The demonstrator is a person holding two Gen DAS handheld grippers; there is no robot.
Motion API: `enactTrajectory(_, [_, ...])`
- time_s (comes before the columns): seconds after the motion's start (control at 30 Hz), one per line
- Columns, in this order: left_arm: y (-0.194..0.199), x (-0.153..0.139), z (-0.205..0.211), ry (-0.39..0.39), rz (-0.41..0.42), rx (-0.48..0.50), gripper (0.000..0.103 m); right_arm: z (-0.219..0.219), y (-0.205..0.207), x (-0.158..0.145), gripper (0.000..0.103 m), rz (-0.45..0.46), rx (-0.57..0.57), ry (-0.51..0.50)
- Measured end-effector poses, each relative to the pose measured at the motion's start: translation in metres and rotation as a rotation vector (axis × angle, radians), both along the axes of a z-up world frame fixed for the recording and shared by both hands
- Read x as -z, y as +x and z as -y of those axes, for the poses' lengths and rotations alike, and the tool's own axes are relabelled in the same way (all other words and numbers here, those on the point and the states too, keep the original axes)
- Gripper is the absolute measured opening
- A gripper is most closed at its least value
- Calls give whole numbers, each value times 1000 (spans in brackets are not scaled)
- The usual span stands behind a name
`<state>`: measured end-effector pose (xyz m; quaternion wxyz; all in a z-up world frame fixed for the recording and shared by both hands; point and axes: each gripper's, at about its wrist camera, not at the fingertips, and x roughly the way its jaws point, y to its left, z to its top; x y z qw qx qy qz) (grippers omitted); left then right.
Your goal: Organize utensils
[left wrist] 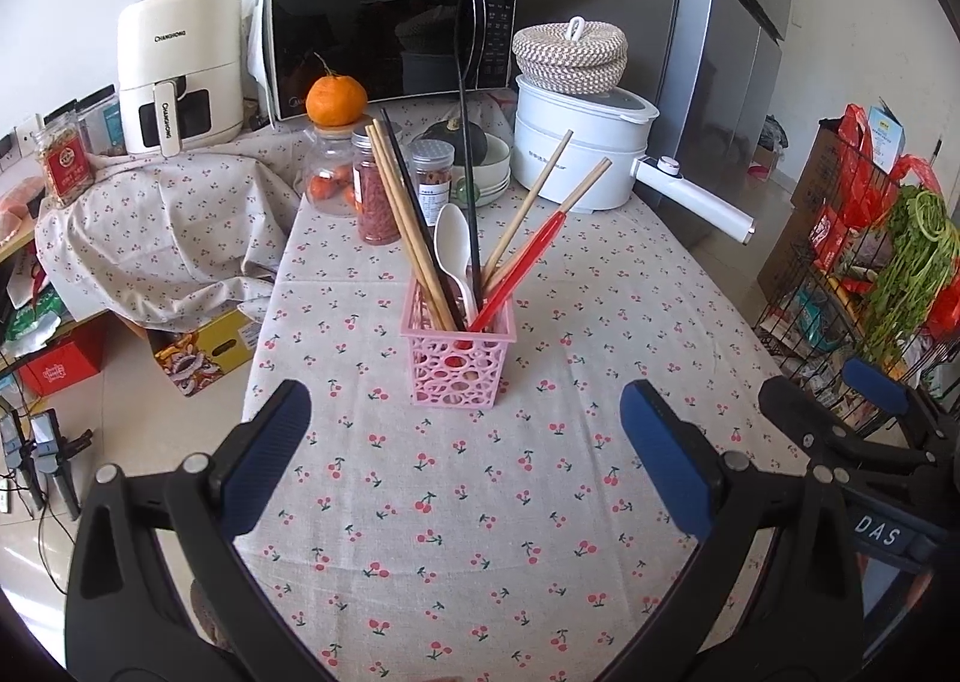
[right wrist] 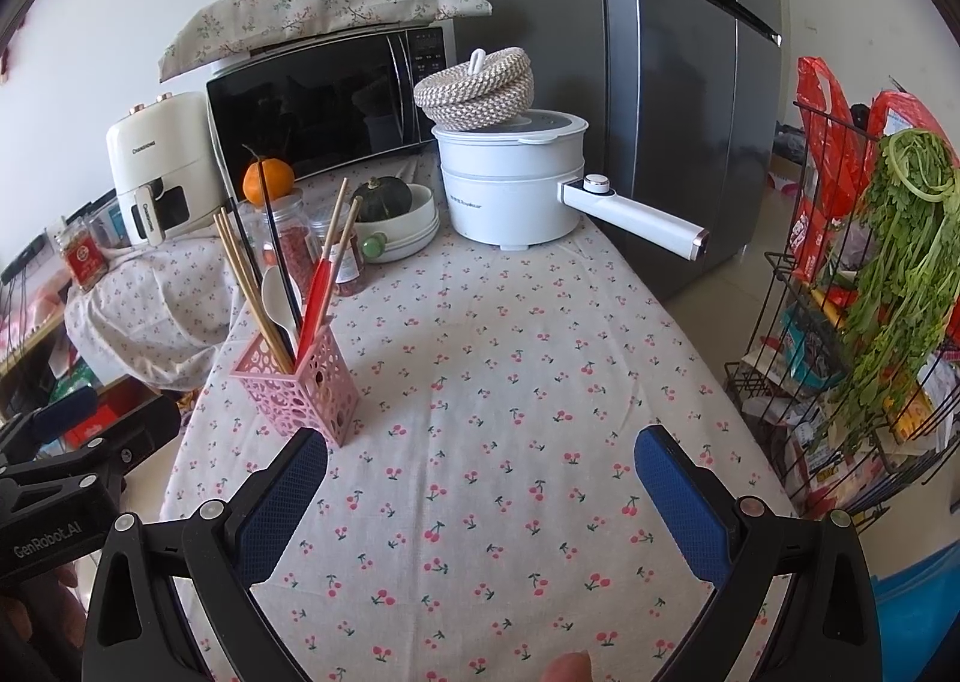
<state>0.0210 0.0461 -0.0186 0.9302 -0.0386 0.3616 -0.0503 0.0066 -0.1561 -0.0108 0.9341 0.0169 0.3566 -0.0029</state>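
Both your left gripper (left wrist: 465, 454) and right gripper (right wrist: 480, 493) gape, empty; pink basket (left wrist: 459, 364) mid-tabletop, top-heavy—nudge chopsticks (left wrist: 408, 226), it tips.

Legible text, both views:

- Cream air fryer (left wrist: 180, 64), left of the microwave: "CHANGHONG" printed on the upper body; repeated lengthwise along the drawer handle (left wrist: 167, 119). In the right wrist view the same appliance (right wrist: 159, 166) carries the word again, very small.
- Right gripper body (left wrist: 879, 535), seen at the right edge of the left wrist view: white letters "DAS" on a dark label.
- Left gripper body (right wrist: 48, 544), seen at the left edge of the right wrist view: "GenRobot.AI" in white.
- White electric pot (right wrist: 510, 190): line of grey print on the front, too small to read.
- Red-labelled jar (left wrist: 63, 163), microwave panel, clear jars: markings unreadable.
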Motion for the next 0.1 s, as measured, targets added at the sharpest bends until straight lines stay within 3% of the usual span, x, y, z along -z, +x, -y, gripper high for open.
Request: enactTrajectory(0.1, [0, 0, 3, 18, 8, 6, 103, 0, 1, 1, 103, -8, -4, -1])
